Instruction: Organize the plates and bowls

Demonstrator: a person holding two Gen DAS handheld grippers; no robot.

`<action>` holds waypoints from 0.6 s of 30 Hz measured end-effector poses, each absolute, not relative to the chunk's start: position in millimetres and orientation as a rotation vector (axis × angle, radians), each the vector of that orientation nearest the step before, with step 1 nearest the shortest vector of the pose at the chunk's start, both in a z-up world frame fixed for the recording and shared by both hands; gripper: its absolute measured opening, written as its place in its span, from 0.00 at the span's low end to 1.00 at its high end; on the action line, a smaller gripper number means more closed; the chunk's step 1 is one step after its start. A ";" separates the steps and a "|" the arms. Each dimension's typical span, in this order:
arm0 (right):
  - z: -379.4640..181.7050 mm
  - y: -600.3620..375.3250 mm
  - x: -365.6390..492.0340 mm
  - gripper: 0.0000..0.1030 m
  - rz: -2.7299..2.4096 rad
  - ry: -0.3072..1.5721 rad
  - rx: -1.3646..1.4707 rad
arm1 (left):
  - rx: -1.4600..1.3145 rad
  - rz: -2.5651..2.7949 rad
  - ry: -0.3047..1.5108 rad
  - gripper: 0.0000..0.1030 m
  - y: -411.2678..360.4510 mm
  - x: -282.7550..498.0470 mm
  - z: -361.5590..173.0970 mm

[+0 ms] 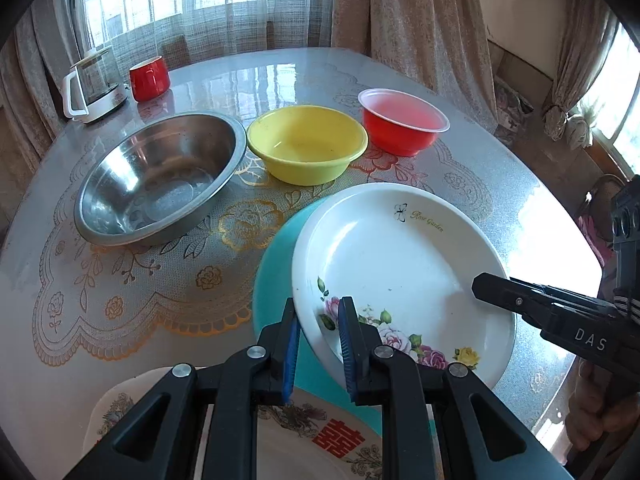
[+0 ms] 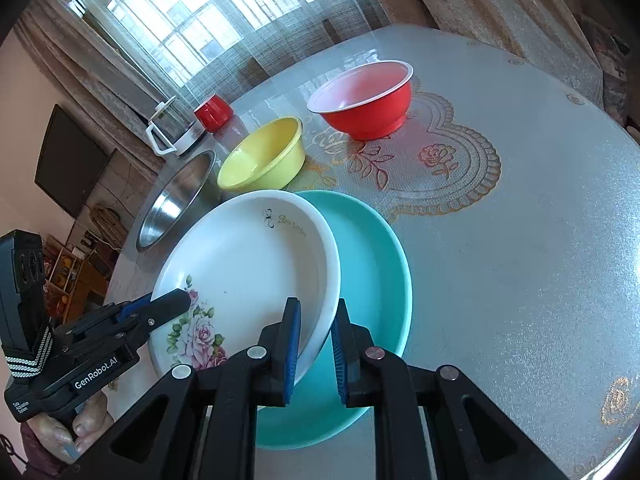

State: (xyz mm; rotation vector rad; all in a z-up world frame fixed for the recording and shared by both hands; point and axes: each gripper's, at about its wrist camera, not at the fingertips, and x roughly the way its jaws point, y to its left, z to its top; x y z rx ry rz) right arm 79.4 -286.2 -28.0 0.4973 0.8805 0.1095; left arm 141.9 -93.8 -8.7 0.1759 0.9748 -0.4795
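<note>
Blue-padded fingers of the left claw (image 1: 318,350) are being seen closest in the left wrist view, clamped on the near-left rim of the white floral plate (image 1: 400,264), one pad inside the rim and one outside. That plate is being carried tilted above the teal plate (image 1: 276,276), which is lying flat on the counter (image 1: 120,280) and showing only as a crescent on the left; a third plate with a red emblem (image 1: 304,436) is lying under the claw, nearest of all. The right claw (image 1: 486,287) is reaching in from the right, its tip over the opposite rim. Beyond, the steel bowl (image 1: 160,176), yellow bowl (image 1: 306,144) and red bowl (image 1: 402,122) are standing in a row, apart from one another. In the right wrist view, the right claw (image 2: 316,350) is likewise being seen pinched on the white floral plate (image 2: 244,264) at its near-right rim, the left claw (image 2: 172,304) gripping the far-left rim. The teal plate (image 2: 372,272) is lying to the right and partly beneath. Judged from this, the plate is being held across its width by both claws, and the coming move is turning on shifting it sideways until it is being centred over the teal plate, then lowering it level.
</note>
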 end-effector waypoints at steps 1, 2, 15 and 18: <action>-29.7 -285.9 79.9 0.15 0.105 0.889 0.494 | 0.182 -0.480 0.982 0.19 -94.6 142.1 -10.4; -31.7 -285.4 80.4 0.15 0.102 0.896 0.488 | 0.189 -0.479 0.992 0.19 -95.0 142.6 -12.5; -37.0 -281.6 79.2 0.16 0.090 0.914 0.441 | 0.285 -0.439 0.979 0.18 -102.2 141.1 -20.8; -36.3 -278.1 79.5 0.16 0.081 0.905 0.415 | 0.295 -0.428 0.976 0.18 -103.5 140.2 -22.9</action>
